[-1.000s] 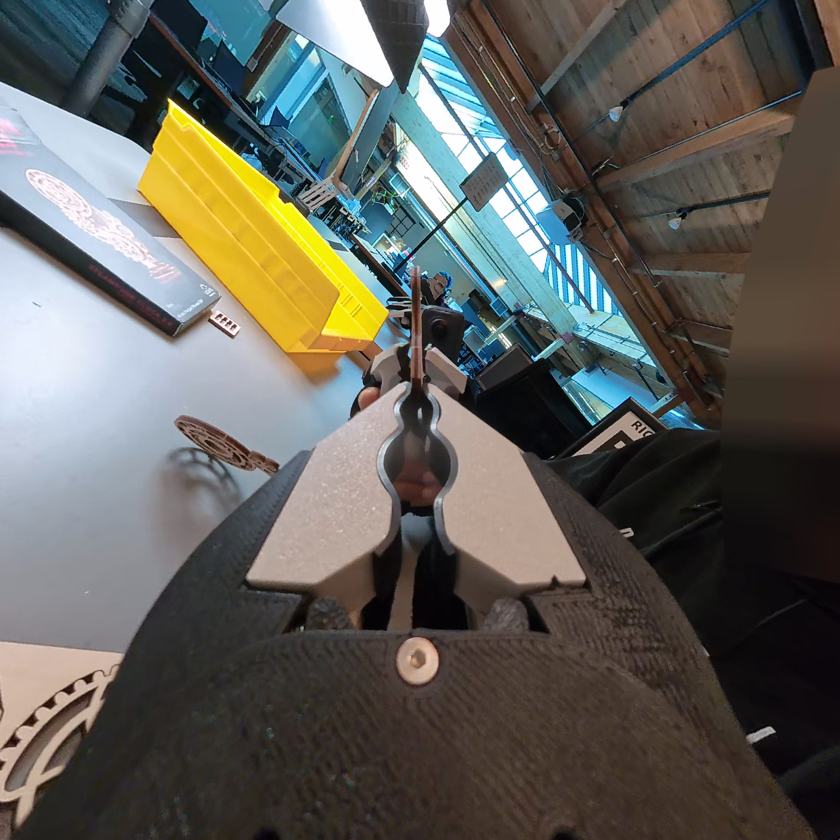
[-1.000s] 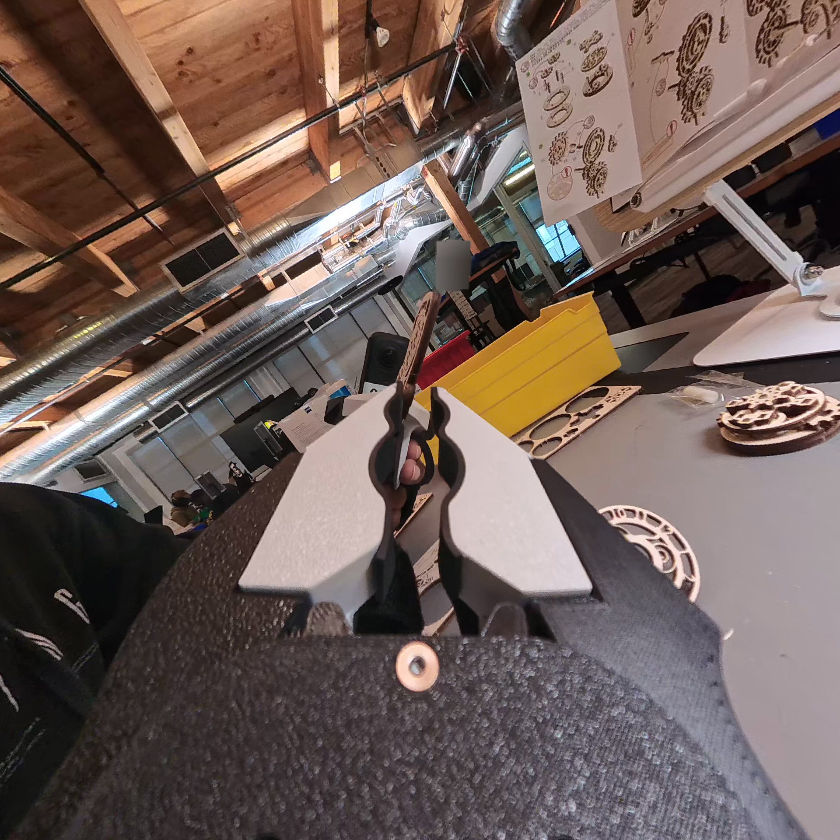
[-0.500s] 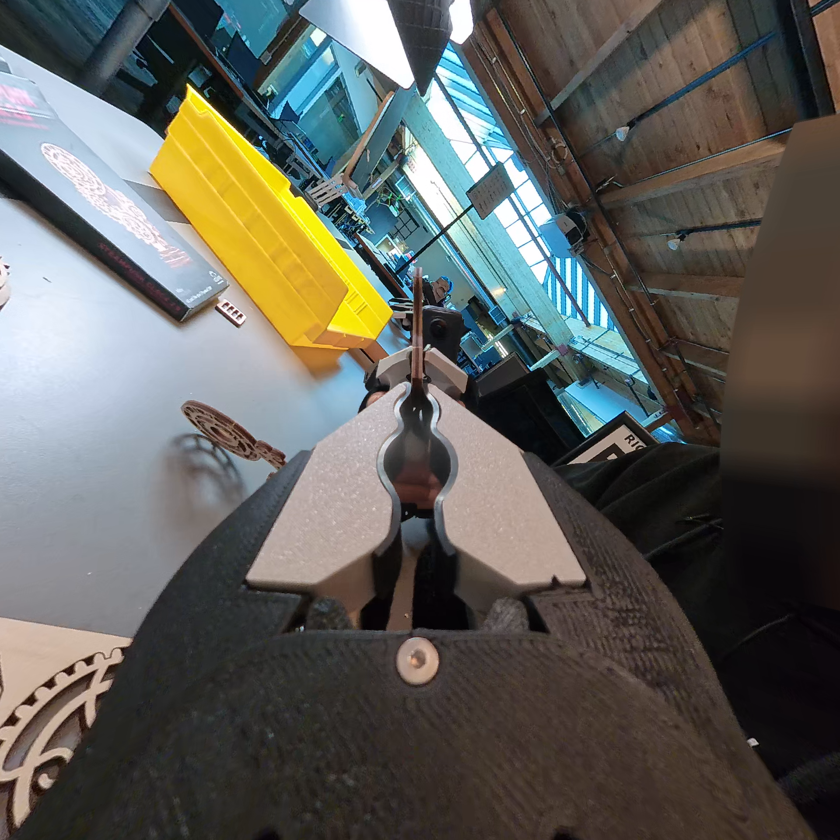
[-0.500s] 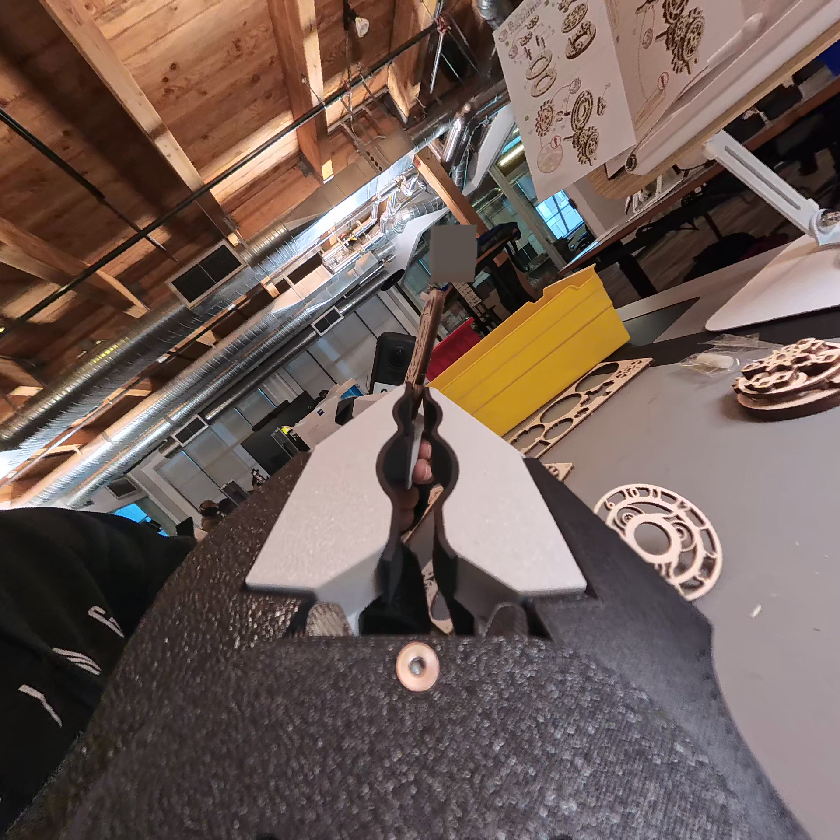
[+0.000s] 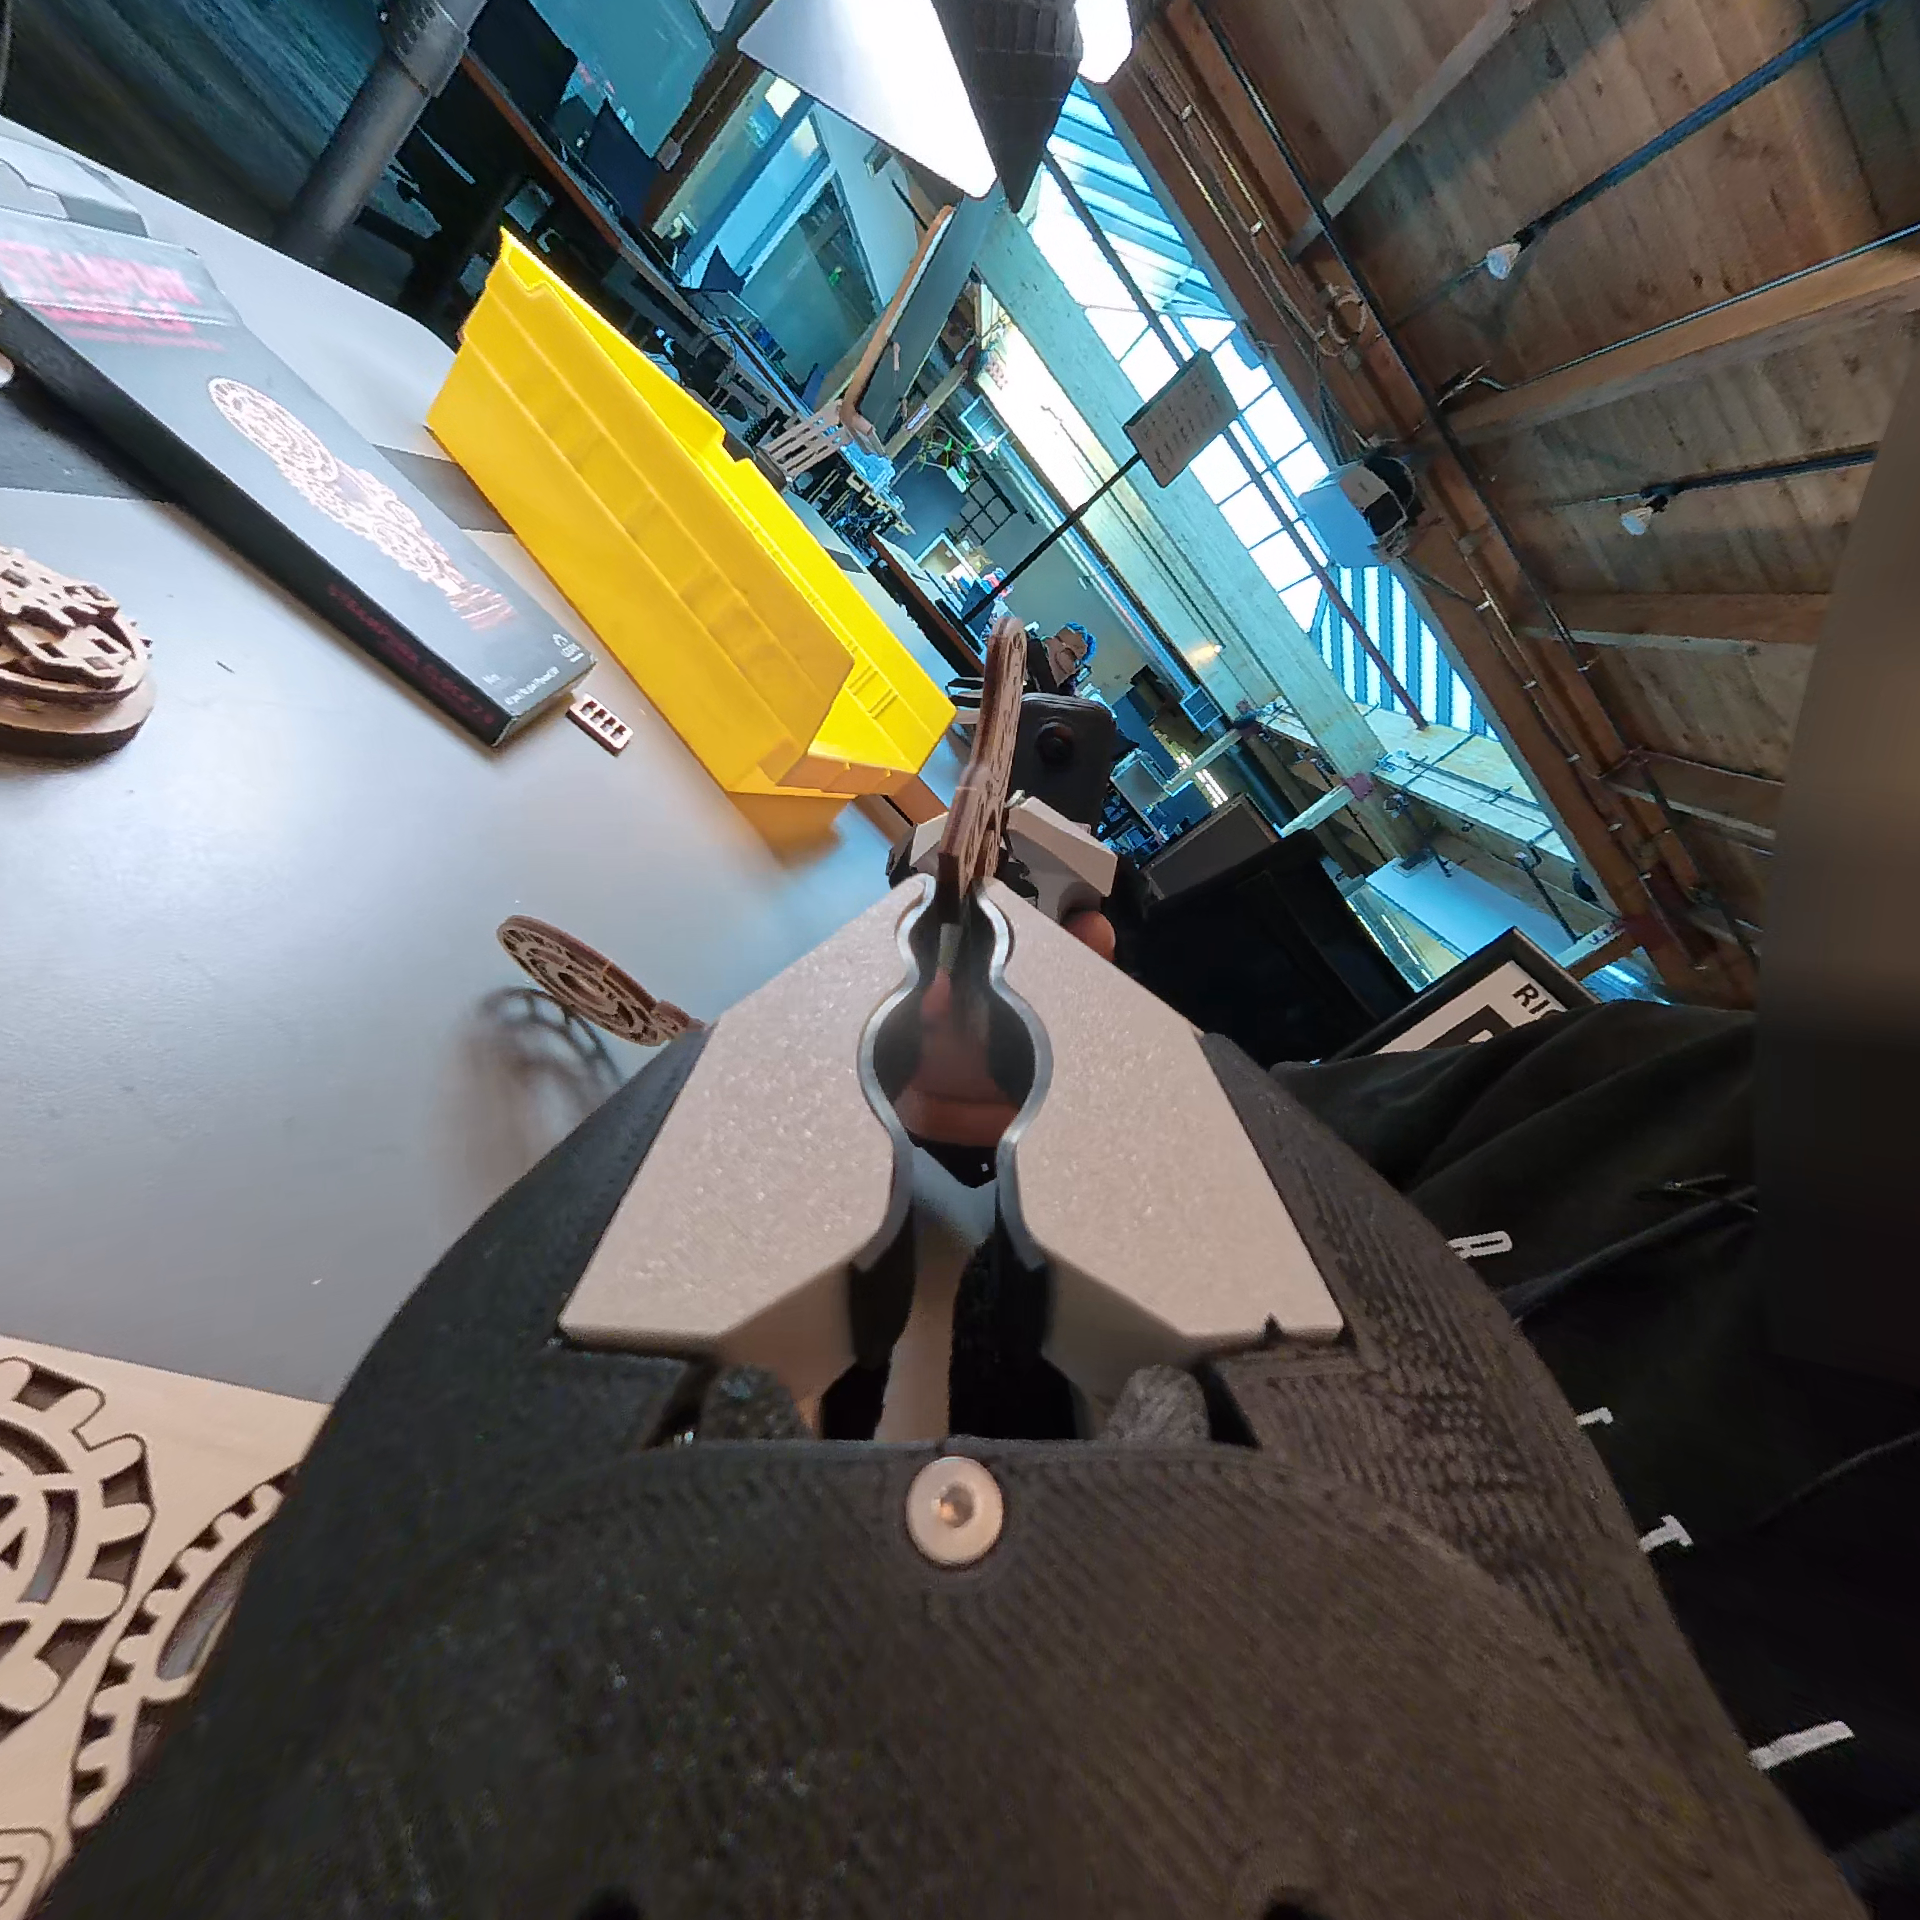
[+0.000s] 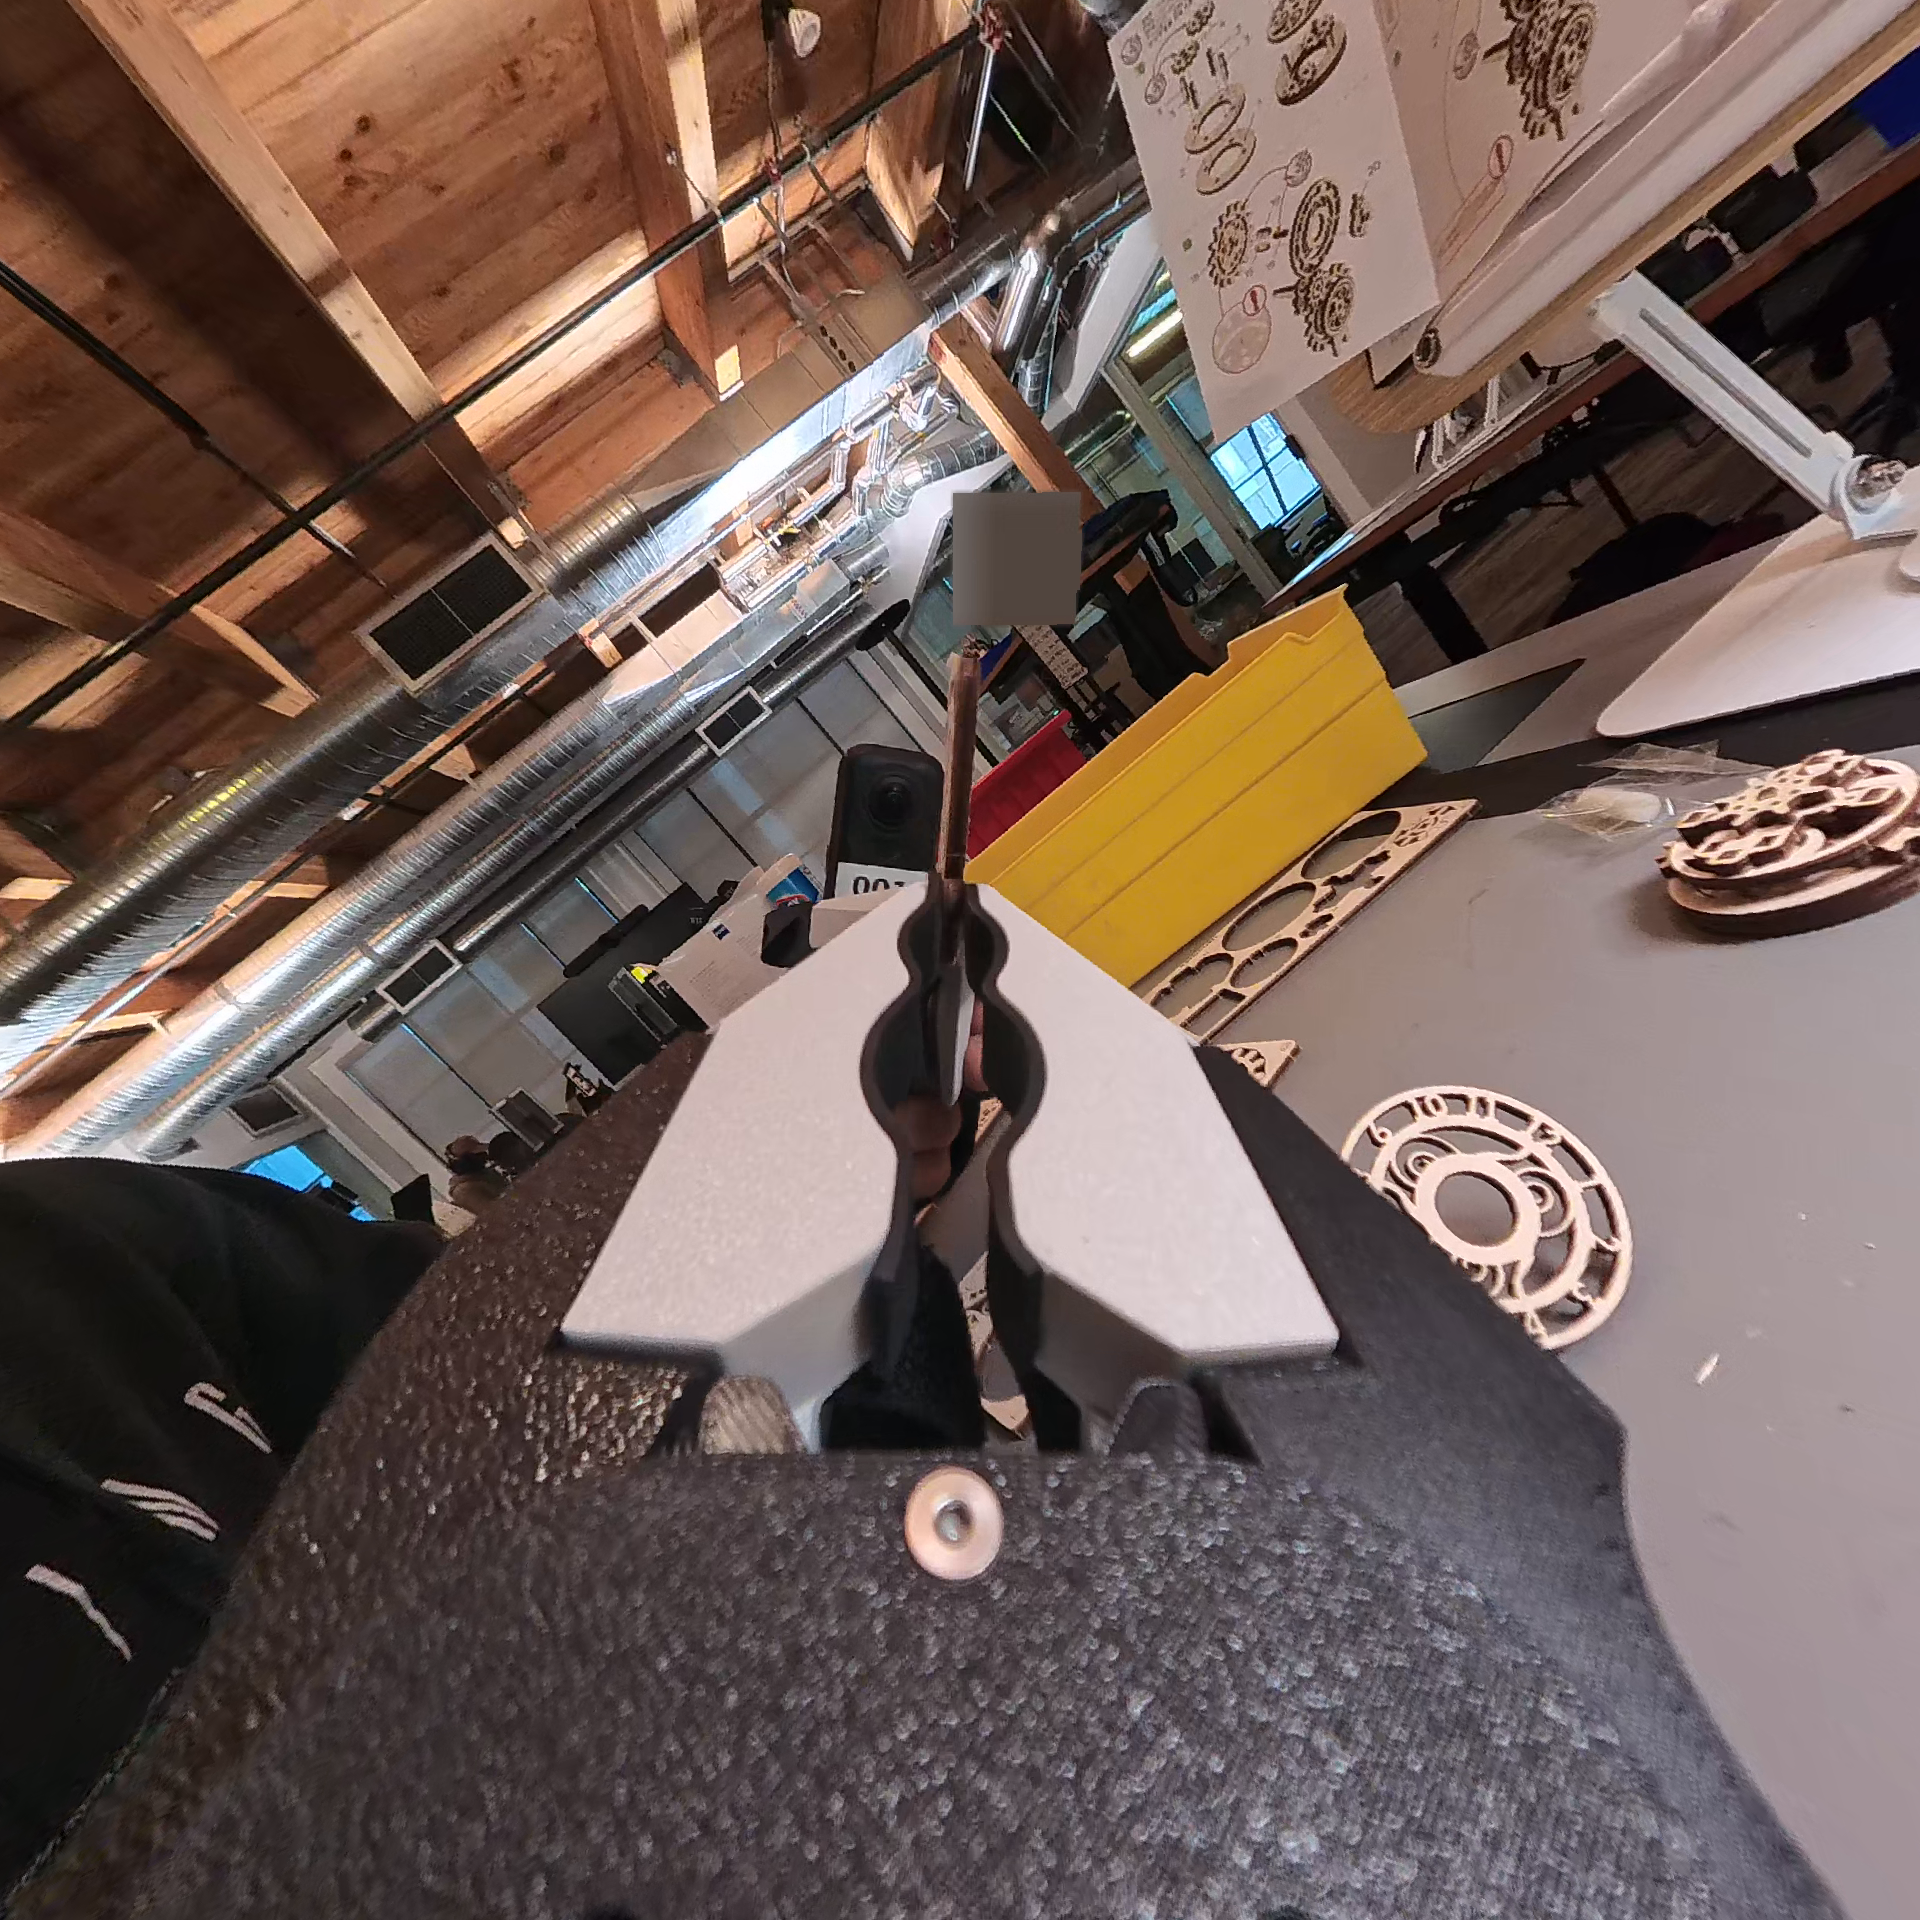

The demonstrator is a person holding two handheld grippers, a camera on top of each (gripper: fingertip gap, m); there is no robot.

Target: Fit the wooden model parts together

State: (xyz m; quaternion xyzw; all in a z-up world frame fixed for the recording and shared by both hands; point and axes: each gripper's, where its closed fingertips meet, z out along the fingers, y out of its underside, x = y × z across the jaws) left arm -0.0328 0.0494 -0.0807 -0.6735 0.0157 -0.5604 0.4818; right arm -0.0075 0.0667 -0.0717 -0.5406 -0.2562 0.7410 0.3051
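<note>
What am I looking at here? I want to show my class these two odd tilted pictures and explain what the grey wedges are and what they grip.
There is no robot: a person holds a two-finger gripper in each hand, each with a camera looking along its fingers. The grey wedges are those fingers. The left gripper and the right gripper face each other, both shut on the same thin wooden part, held above the grey table. On the table lie a flat wooden ring, a built gear stack, a cut-out wooden sheet, a dark box and a yellow bin.
</note>
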